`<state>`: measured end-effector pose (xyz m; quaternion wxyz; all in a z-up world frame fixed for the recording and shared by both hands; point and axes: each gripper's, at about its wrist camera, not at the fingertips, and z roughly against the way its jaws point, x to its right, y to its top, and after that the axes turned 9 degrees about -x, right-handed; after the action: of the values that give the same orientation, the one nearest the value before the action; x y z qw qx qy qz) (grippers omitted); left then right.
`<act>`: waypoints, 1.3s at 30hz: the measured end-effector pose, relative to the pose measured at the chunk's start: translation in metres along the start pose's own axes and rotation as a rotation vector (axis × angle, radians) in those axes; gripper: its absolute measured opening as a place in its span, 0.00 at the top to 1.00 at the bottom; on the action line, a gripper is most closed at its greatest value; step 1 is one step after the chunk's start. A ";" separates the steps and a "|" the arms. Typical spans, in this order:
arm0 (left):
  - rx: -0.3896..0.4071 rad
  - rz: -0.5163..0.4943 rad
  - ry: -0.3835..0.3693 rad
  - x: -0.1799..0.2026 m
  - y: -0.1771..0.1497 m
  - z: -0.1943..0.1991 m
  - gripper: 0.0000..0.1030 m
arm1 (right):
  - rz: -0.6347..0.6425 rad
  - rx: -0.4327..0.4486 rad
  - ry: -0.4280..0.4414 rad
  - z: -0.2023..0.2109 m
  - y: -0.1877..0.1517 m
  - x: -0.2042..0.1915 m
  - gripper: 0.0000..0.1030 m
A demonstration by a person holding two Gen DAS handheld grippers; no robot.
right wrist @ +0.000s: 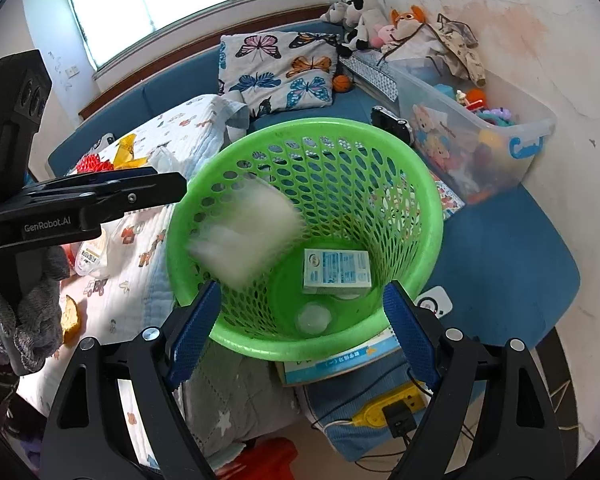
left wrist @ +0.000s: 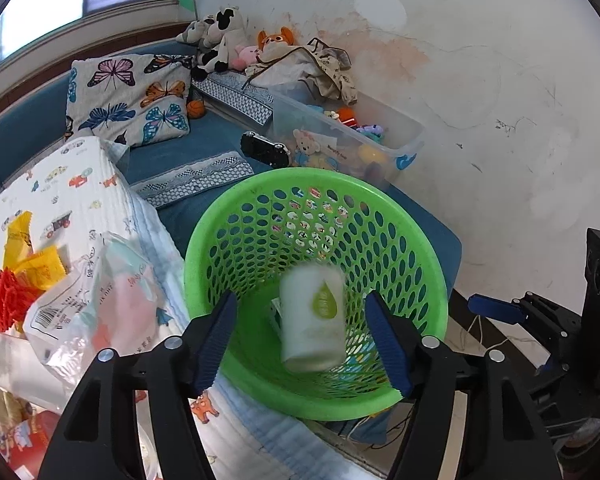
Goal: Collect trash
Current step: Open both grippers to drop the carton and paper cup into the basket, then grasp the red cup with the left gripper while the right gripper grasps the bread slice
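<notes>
A green perforated basket stands on the blue sofa edge. A white cup with a green drop logo is blurred in mid-air inside the basket; it also shows in the right wrist view. A small white and blue carton and a clear lid lie on the basket floor. My left gripper is open and empty above the basket. My right gripper is open and empty over the basket's near rim. More trash lies on the quilt: yellow wrappers, red netting, a plastic bag.
A butterfly pillow, plush toys and a clear toy bin sit at the back against the wall. A book lies under the basket. A yellow power strip and cords lie on the floor below.
</notes>
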<state>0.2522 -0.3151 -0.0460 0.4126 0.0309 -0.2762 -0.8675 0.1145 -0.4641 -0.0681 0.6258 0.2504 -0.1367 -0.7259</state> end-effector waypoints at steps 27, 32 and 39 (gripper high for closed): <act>0.192 0.113 0.213 -0.079 -0.098 0.129 0.27 | 0.116 0.014 0.098 0.009 -0.011 -0.072 0.16; 0.218 0.164 0.265 -0.101 -0.117 0.148 0.27 | 0.156 0.006 0.121 0.008 -0.015 -0.094 0.15; 0.218 0.269 0.292 -0.140 -0.150 0.156 0.27 | 0.207 -0.006 0.136 0.003 -0.022 -0.125 0.15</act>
<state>0.1954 -0.0652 -0.0140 0.5543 0.1635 -0.3070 -0.7561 0.1056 -0.3385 -0.0534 0.7059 0.2815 -0.1169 -0.6394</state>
